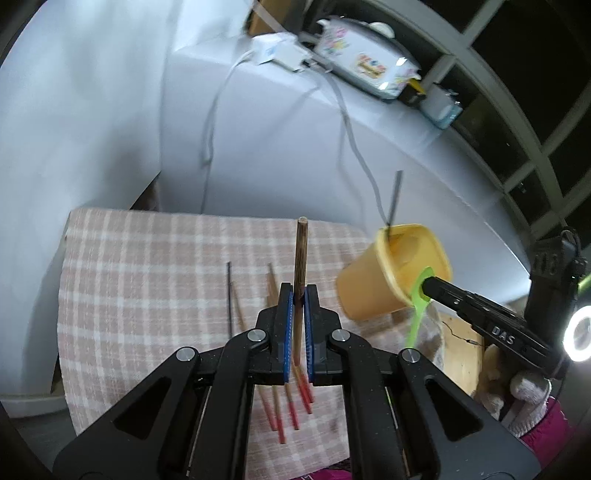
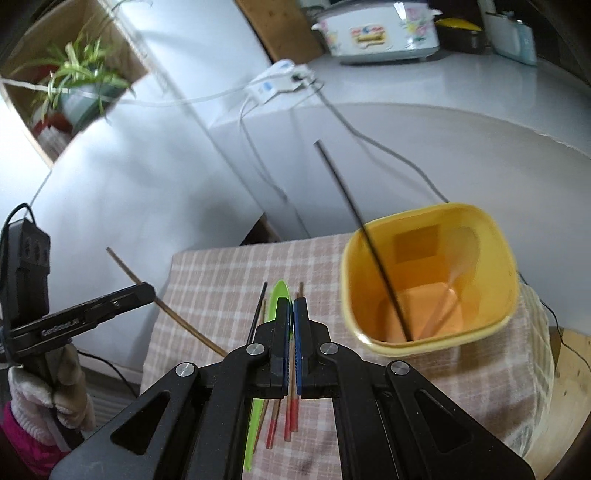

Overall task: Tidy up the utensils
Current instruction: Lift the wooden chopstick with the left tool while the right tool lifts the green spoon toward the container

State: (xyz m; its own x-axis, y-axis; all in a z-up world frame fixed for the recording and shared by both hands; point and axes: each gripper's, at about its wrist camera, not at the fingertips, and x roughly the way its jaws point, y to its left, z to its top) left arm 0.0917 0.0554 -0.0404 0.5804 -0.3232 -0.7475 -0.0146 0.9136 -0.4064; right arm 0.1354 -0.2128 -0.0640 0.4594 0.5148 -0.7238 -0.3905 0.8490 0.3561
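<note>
While the left hand-held gripper (image 1: 298, 295) is clamping a wooden chopstick (image 1: 300, 258) upright above the cloth (image 1: 147, 277), more chopsticks (image 1: 288, 410) are lying below, waiting. Seen from the right, the right hand-held gripper (image 2: 290, 308) is pinching a green spoon (image 2: 277, 295) beside the yellow cup (image 2: 428, 273), which is already holding a black chopstick (image 2: 354, 210), likely the destination.

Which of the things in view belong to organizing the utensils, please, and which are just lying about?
Job: wooden chopstick in left gripper; green spoon in right gripper; yellow cup; red-tipped chopsticks.
Lying about: rice cooker; potted plant; power strip.
</note>
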